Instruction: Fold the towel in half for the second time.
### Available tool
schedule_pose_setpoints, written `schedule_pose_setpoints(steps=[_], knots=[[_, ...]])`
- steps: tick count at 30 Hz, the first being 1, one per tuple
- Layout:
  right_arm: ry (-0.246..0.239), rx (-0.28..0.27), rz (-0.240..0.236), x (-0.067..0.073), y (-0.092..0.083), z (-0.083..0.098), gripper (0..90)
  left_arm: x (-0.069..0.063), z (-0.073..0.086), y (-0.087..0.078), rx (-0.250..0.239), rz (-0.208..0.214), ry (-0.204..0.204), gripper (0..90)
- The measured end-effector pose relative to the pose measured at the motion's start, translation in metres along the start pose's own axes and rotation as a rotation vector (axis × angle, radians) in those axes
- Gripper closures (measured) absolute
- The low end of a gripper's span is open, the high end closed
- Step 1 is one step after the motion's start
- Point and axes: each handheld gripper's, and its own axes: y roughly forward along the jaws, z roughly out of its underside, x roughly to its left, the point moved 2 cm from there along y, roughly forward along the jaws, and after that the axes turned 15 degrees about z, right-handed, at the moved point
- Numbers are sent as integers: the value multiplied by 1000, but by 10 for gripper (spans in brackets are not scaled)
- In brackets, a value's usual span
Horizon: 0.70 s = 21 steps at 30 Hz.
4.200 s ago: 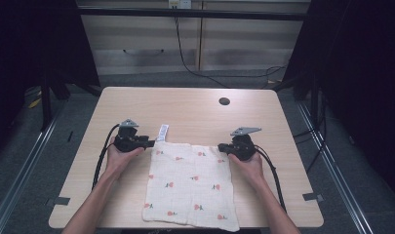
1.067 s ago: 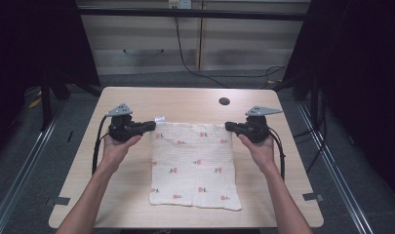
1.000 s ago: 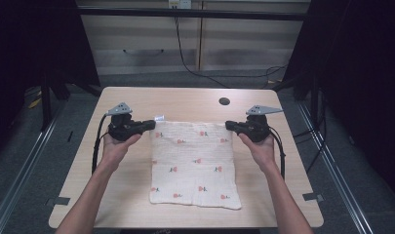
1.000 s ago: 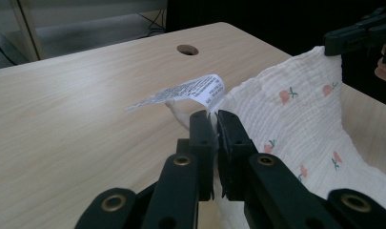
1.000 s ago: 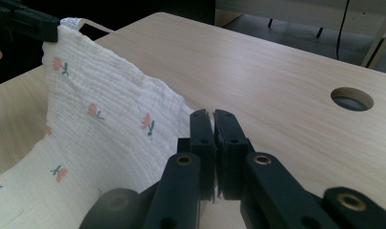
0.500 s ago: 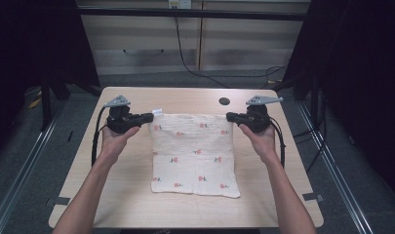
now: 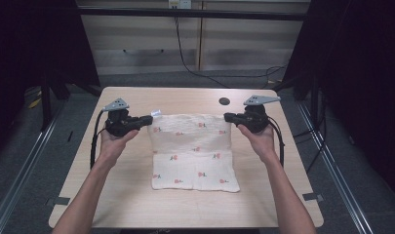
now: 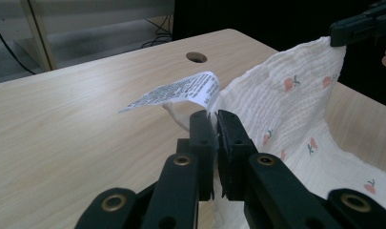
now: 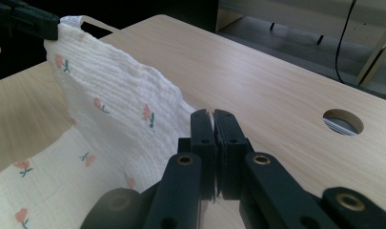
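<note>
Counter (image 7: pixel 136 195) first: pale wood, broad, with a round cable hole (image 7: pixel 224 101) near its far edge and dark floor all about. On it lies the muslin cloth (image 7: pixel 195 161), cream with small red fruit prints, its near half flat on the wood and its far half lifted off the surface. The left gripper (image 7: pixel 147 119) has its fingers closed tight on the far left corner, right by the white care label (image 8: pixel 181 90) that sticks out sideways; the right gripper (image 7: pixel 227 117) is clamped just as tight on the far right corner, so the top edge hangs taut between the two. I'd judge this to be a fold in progress, far edge raised and ready to be carried toward the person and laid over the near half. That calls for both hands moving together at even height, keeping the edge stretched so the corners meet squarely. Nothing stands in the way; the hole sits well behind the cloth.
</note>
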Motion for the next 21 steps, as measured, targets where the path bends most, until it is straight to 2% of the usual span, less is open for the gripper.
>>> schedule_pose_setpoints(steps=[2,5,10,15,21], knots=[[-5,-6,1,-1,-4,2,879,-1,3,0,5,-2,4,858],[14,-26,-17,-4,-10,8,879,-1,9,1,2,-1,1,858],[21,-5,-25,-5,-11,26,879,-1,22,5,-3,7,-5,858],[9,11,-38,-1,-13,37,879,-9,30,6,11,25,6,858],[4,3,-58,5,-22,45,879,-20,35,1,24,25,27,858]])
